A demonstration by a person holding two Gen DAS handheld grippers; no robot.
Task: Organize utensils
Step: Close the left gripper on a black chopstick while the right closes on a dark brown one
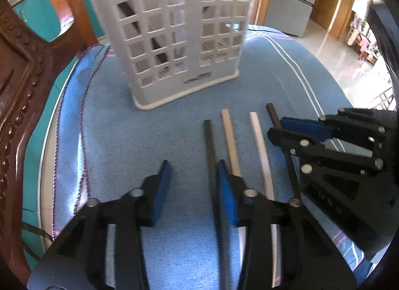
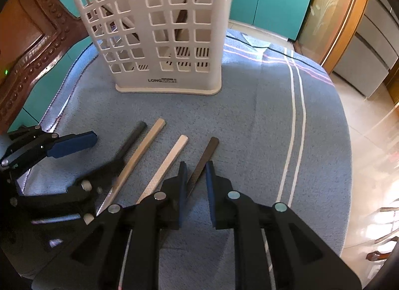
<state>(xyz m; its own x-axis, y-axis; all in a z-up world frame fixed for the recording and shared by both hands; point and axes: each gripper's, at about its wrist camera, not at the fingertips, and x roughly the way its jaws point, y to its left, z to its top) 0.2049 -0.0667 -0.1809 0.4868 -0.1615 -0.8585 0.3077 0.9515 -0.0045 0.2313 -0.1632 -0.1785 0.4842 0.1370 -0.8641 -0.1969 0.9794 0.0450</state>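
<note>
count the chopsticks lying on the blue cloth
4, side by side before the white basket: dark one leftmost, two pale ones in the middle, dark one rightmost. More may stand inside the basket.

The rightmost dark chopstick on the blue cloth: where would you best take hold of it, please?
Grip the rightmost dark chopstick on its thick, square shaft, coming down from above with one pad on each long side. It lies flat on the blue cloth, apart from its pale neighbour.

Blue cloth (image 2: 249, 128) carries white basket (image 2: 169, 85) and four chopsticks (image 2: 139, 152).
</note>
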